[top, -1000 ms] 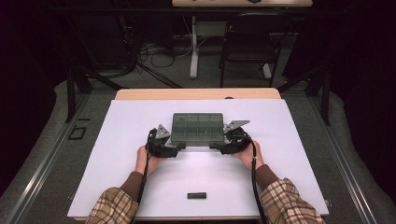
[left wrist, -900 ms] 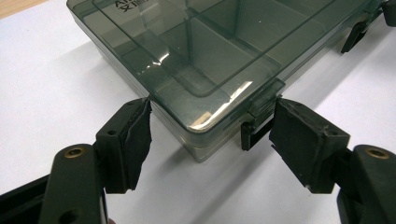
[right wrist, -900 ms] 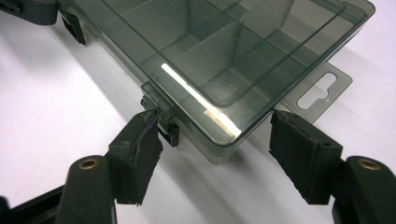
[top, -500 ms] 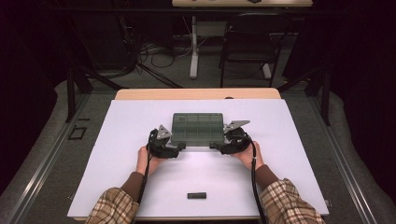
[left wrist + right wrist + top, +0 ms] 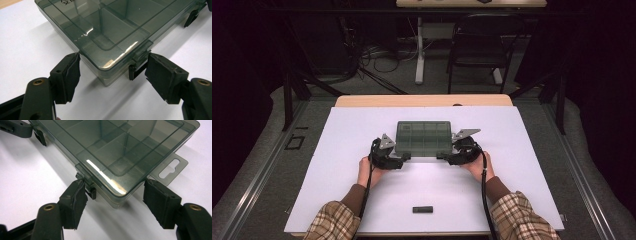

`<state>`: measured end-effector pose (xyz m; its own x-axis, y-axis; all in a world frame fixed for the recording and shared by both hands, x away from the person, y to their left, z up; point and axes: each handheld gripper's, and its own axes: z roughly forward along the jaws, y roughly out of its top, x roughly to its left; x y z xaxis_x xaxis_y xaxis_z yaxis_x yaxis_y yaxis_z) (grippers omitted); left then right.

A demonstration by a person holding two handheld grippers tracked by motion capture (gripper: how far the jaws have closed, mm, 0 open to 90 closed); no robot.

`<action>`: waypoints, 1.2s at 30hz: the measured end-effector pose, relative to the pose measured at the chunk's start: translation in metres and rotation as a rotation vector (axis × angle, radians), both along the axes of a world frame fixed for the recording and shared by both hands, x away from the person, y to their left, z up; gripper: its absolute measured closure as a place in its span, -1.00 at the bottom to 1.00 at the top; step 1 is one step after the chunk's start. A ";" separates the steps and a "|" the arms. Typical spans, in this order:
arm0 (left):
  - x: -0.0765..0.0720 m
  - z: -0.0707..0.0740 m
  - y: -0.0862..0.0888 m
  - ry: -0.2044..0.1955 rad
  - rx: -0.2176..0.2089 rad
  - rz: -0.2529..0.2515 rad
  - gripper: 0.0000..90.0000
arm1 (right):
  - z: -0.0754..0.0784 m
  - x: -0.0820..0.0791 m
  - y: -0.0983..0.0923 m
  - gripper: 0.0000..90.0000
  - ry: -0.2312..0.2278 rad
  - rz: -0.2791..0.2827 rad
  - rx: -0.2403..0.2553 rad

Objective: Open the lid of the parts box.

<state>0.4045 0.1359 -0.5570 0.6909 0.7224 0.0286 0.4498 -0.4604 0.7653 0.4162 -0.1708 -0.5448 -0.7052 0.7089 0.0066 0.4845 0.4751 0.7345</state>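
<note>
A white sheet (image 5: 337, 165) covers most of a light wooden table (image 5: 422, 100), whose bare far edge shows as a tan strip. Past it, on a grey floor (image 5: 377, 85), stand a dark chair (image 5: 477, 50) and a white table leg (image 5: 419, 60) with loose cables beside it; the far room is dark. A second tabletop crosses the top edge of the high view.

A smoky transparent compartment box (image 5: 423, 138) lies flat near the middle of the sheet, lid closed, dividers visible through it. A hang tab (image 5: 170, 167) juts from its side near the right-hand corner.

The left gripper (image 5: 402, 159) sits at the box's near left corner, and the right gripper (image 5: 443, 157) at its near right corner. In each gripper view the 2 black jaws straddle a corner. On the left gripper (image 5: 112, 71) one pad touches the box's side edge and the other sits just beside a front latch (image 5: 140, 52); whether they press cannot be told. The right gripper (image 5: 115, 195) has one pad against its latch (image 5: 86, 178), the other just beside the side wall.

A small black bar-shaped object (image 5: 422, 209) lies alone on the sheet near its front edge, well apart from the box, between 2 plaid sleeves (image 5: 332, 225).
</note>
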 end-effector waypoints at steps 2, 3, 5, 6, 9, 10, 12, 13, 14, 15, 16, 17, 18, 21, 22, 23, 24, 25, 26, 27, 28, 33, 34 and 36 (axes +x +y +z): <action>0.000 0.000 0.000 0.000 0.000 0.000 -0.38 | 0.000 0.000 0.000 -0.25 0.000 0.000 0.000; 0.000 0.000 0.000 0.001 0.001 0.000 -0.38 | 0.000 0.000 0.000 -0.24 0.002 0.001 0.001; 0.000 0.000 0.000 -0.002 0.002 0.000 -0.38 | 0.000 0.000 -0.001 -0.22 -0.004 0.002 0.012; 0.000 0.000 0.000 -0.003 0.002 0.000 -0.37 | 0.000 0.000 -0.001 -0.22 -0.004 0.002 0.012; 0.000 0.000 0.000 -0.002 -0.001 0.000 -0.37 | 0.000 0.000 -0.001 -0.22 -0.004 0.003 0.014; 0.000 0.000 0.001 0.000 0.000 -0.002 -0.37 | 0.000 0.000 -0.001 -0.22 -0.004 0.003 0.014; 0.000 0.000 0.001 0.001 -0.005 -0.004 -0.37 | 0.000 0.000 -0.001 -0.22 -0.005 0.005 0.014; 0.000 0.000 0.001 0.001 -0.010 -0.002 -0.37 | 0.000 0.000 -0.001 -0.22 -0.002 0.003 0.016; 0.000 0.001 0.001 -0.002 -0.009 -0.002 -0.37 | 0.001 0.000 -0.001 -0.21 -0.001 0.002 0.013; -0.001 0.001 0.001 -0.002 -0.012 -0.002 -0.40 | 0.000 0.000 -0.001 -0.21 -0.005 0.004 0.019; -0.001 0.001 0.001 -0.003 -0.012 -0.001 -0.41 | 0.000 0.000 -0.002 -0.20 -0.003 0.004 0.019; -0.001 0.001 0.000 -0.012 -0.009 0.004 -0.41 | 0.001 -0.001 -0.002 -0.20 0.004 0.004 0.013; -0.001 0.001 0.000 -0.005 -0.006 0.002 -0.41 | 0.001 0.000 -0.002 -0.20 0.003 0.005 0.013; -0.001 0.001 0.001 -0.006 -0.012 0.004 -0.36 | 0.001 0.000 -0.002 -0.20 0.003 0.005 0.016; -0.001 0.001 0.002 -0.005 -0.014 0.006 -0.35 | 0.001 0.000 -0.002 -0.20 0.003 0.005 0.017; -0.001 0.001 0.002 -0.006 -0.014 0.005 -0.35 | 0.001 0.000 -0.002 -0.20 0.004 0.004 0.018; -0.001 0.001 0.001 -0.006 -0.014 0.005 -0.35 | 0.001 0.000 -0.002 -0.19 0.000 0.001 0.026; -0.001 0.001 0.001 -0.007 -0.012 0.005 -0.35 | 0.001 -0.001 -0.002 -0.19 0.000 0.001 0.027; -0.001 0.001 0.001 -0.005 -0.014 0.006 -0.34 | 0.001 -0.001 -0.002 -0.19 0.001 0.000 0.025; -0.001 0.001 0.001 -0.006 -0.015 0.008 -0.34 | 0.001 -0.001 -0.002 -0.18 0.001 0.000 0.026; -0.001 0.001 0.001 -0.005 -0.013 0.007 -0.34 | 0.001 -0.001 -0.002 -0.18 0.002 -0.001 0.026; -0.001 0.001 0.002 -0.004 -0.013 0.005 -0.34 | 0.002 -0.001 -0.002 -0.17 0.007 -0.002 0.022; -0.001 0.001 0.002 -0.004 -0.013 0.005 -0.34 | 0.002 -0.001 -0.002 -0.17 0.007 -0.002 0.022; -0.001 0.001 0.001 -0.004 -0.011 0.006 -0.33 | 0.002 -0.001 -0.002 -0.16 0.001 0.000 0.022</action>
